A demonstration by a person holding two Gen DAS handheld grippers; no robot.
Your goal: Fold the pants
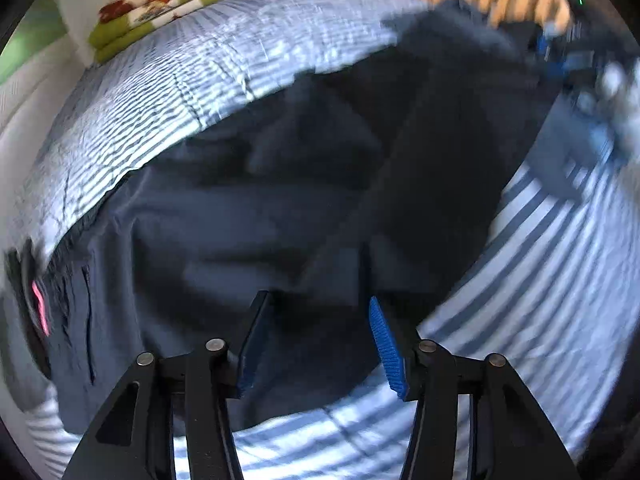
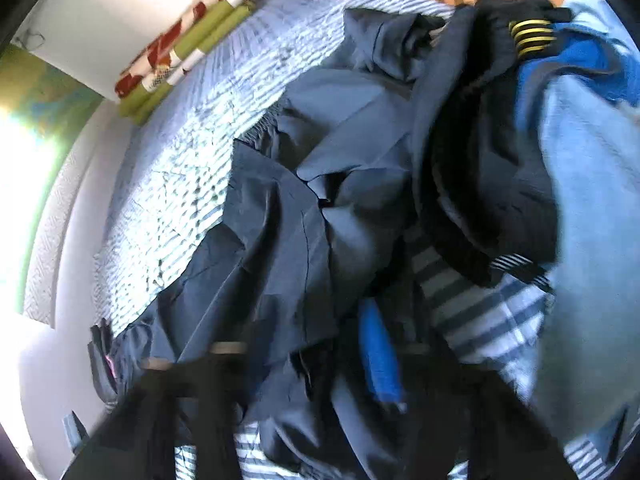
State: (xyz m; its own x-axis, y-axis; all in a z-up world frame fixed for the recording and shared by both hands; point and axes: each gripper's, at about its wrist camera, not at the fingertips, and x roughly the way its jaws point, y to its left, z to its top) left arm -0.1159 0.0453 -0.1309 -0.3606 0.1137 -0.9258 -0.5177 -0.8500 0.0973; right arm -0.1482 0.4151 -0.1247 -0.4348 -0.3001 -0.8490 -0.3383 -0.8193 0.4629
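Left gripper (image 1: pixel 320 344) agape above dark navy pants (image 1: pixel 248 216), rumpled, blurred.

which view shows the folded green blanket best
The left wrist view: the blanket sits sharp at the bed's far corner, stacked layers visible. The right wrist view shows it smaller and seen end-on.

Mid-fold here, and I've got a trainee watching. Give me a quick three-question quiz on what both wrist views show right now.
1. True or false: the left gripper is clamped on the pants.
2. What pattern does the bedcover have?
3. The folded green and red blanket lies: A) on the pants, B) at the far end of the bed, C) on the floor.

Key: 1. False, its jaws stand open above the fabric. 2. Blue and white stripes. 3. B.
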